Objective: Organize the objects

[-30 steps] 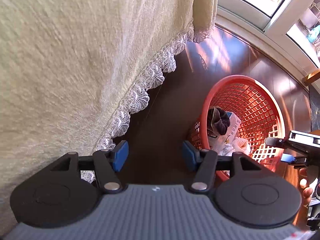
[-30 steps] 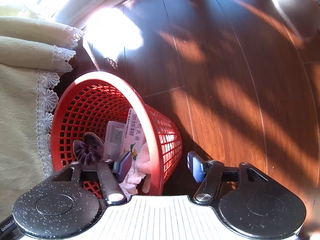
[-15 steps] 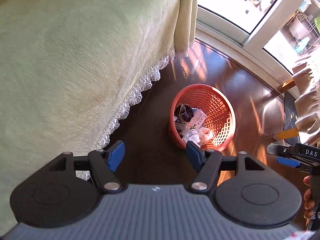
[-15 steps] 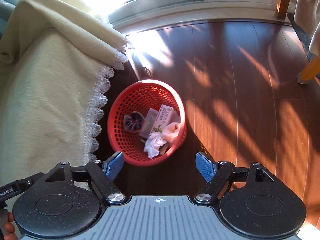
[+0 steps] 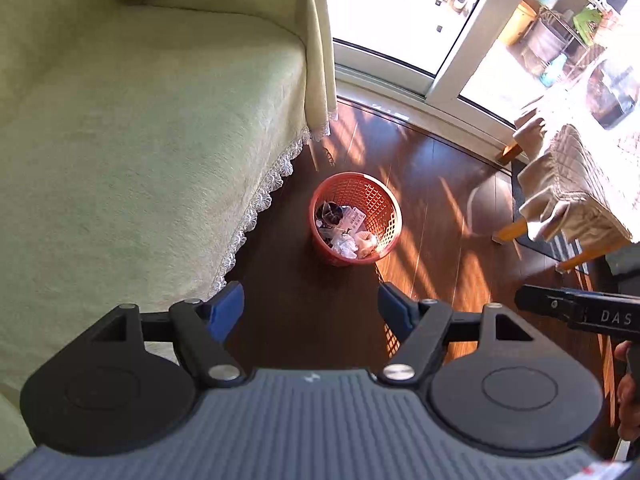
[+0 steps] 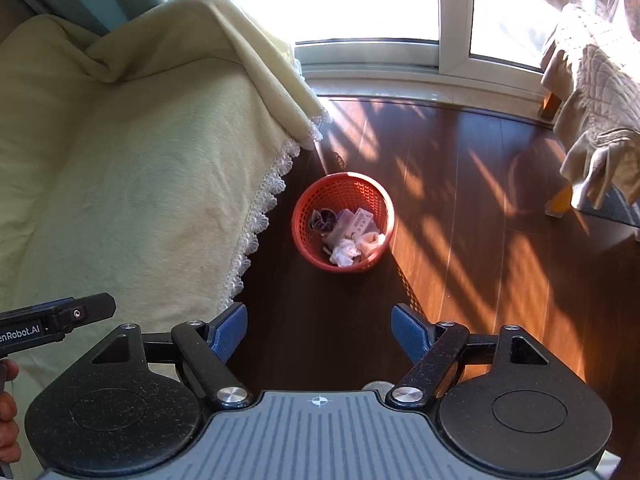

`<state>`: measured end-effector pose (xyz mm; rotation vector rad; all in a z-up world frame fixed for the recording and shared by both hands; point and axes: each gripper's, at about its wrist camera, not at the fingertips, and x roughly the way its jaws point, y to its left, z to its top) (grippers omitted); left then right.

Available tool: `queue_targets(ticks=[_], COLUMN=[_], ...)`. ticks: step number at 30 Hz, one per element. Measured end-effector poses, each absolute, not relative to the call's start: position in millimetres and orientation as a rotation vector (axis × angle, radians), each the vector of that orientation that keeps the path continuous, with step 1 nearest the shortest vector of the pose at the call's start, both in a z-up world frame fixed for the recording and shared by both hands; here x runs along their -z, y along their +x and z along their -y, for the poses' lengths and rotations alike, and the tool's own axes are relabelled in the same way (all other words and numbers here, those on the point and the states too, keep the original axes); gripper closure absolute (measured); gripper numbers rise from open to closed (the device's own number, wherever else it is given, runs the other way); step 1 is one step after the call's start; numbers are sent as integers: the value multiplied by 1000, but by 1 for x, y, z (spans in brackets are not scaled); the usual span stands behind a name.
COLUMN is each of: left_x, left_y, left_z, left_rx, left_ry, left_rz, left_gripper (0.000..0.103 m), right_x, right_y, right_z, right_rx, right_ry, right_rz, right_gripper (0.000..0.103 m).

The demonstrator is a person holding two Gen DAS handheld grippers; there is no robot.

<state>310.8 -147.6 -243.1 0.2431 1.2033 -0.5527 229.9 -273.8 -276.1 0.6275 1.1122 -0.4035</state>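
A red mesh basket [image 5: 390, 204] stands on the dark wooden floor beside the sofa; it also shows in the right wrist view [image 6: 308, 204]. It holds a dark scrunchie [image 6: 322, 221], a printed packet [image 6: 361, 222], crumpled white tissue [image 6: 344, 253] and a pale soft item [image 6: 373, 241]. My left gripper [image 5: 311, 312] is open and empty, high above the floor, well short of the basket. My right gripper [image 6: 319, 330] is open and empty at a similar height. Each gripper's body shows at the edge of the other's view.
A sofa under a pale yellow-green cover with a lace hem [image 5: 140, 168] fills the left side [image 6: 120, 184]. A window and sliding door frame [image 5: 448, 76] lie beyond the basket. A chair with beige quilted cloth [image 5: 568, 184] stands at the right [image 6: 592, 92].
Both grippers have risen and drawn back from the basket, which now looks small and far below. Both stay open and empty. More of the room has come into view.
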Motion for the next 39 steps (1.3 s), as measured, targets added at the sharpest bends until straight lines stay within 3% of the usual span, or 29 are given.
queue_targets(ticks=[4, 13, 27, 39], left_x=[186, 114, 59, 36], left_y=[282, 242, 181, 136], left_z=[127, 98, 96, 106], left_rx=[609, 654, 641, 639], left_ry=[286, 278, 260, 246], left_rz=[-1185, -1173, -1112, -1067], left_gripper=[24, 24, 24, 24], right_x=[214, 120, 63, 46], right_y=[210, 170, 133, 95], right_z=[242, 198, 167, 171], right_rx=[418, 434, 339, 293], right_ry=[644, 619, 491, 461], right_rz=[-1110, -1079, -1065, -1050], right_gripper=[27, 27, 27, 27])
